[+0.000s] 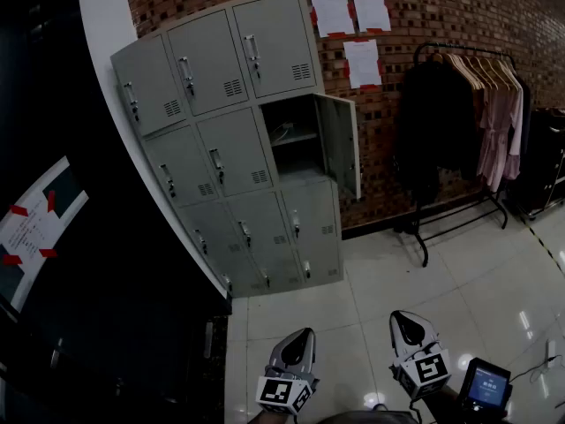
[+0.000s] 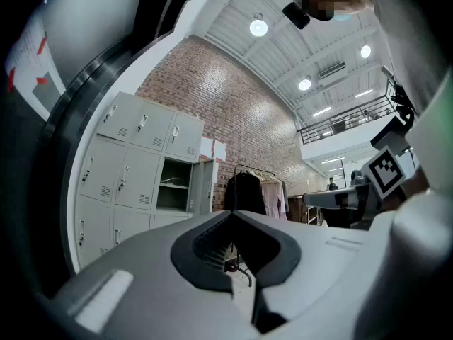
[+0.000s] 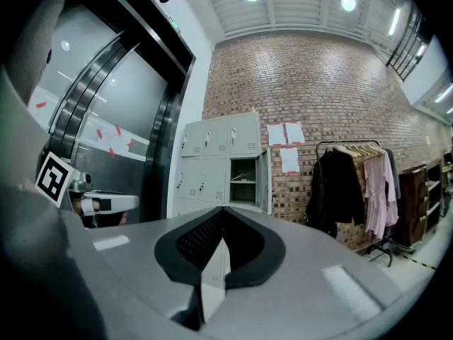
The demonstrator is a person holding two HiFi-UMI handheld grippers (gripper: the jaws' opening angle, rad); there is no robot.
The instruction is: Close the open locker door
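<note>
Nothing is happening on the task yet: the locker bank (image 1: 231, 153) is filling the upper left of the head view, a grey sheet-metal block of flat rectangular doors with small vent slots and upright handles, and it is leaning against a rough red brick wall (image 1: 441, 7). Glossy pale floor tiles (image 1: 353, 299) are reflecting the ceiling lights across the lower middle. To the right, a black tubular clothes rack (image 1: 468, 122) is carrying dark and pink soft garments. Now the target: the open locker door (image 1: 340, 144) is hanging out on its right-hand hinge in the middle row, right column, baring a dark compartment (image 1: 294, 144) with a shelf inside. It is waiting to be swung shut, so by this reading the whole job is lying ahead, approach included. Three white sheets (image 1: 353, 25) are sitting taped on the brick above. Down at the bottom edge, well apart from the lockers, the left gripper (image 1: 300, 338) and the right gripper (image 1: 404, 323) are pointing forward, smooth grey shells with ribbed black pads, each with its jaws closed together and carrying nothing.
</note>
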